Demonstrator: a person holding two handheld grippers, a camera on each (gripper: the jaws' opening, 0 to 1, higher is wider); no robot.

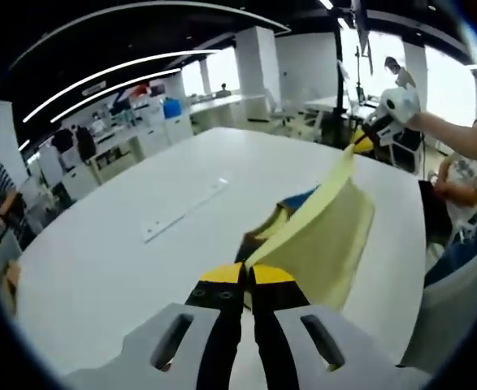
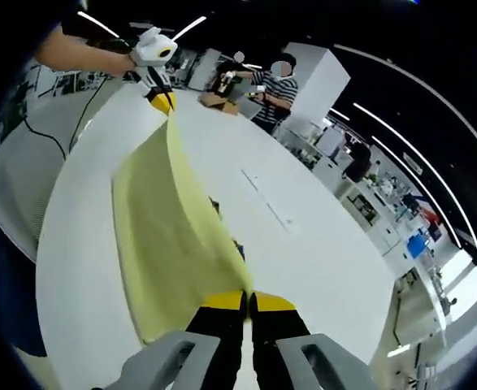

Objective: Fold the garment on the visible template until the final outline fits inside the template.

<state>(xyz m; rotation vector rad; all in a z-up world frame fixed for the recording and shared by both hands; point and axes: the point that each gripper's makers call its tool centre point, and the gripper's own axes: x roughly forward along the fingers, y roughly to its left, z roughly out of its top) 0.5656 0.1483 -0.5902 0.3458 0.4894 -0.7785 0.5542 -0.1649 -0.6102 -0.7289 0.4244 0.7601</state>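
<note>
You have the yellow garment [image 1: 323, 236] pinched at both ends. Your left tongs [image 1: 246, 275] are closed on one edge of the cloth, and your right tongs [image 2: 248, 301] are closed on the opposite edge, so the fabric hangs stretched between them, lifted above the white bench [image 1: 140, 244]. In the left gripper view the right tongs show far off at the top right, and the cloth runs from them down to your own tips.

Under the raised cloth, something blue and dark lies on the bench [image 1: 291, 207] (it may be the template or another part of the garment; I cannot tell which).

The risks, as I judge them: each grip looks to be on a thin edge only, so pulling the two tongs further apart could slip the fabric out of one. The hanging lower part also sits close to the bench's near edge, and if you lower it there it could drape over the side, outside the template. Lowering unevenly would likely lay a skewed fold.
</note>
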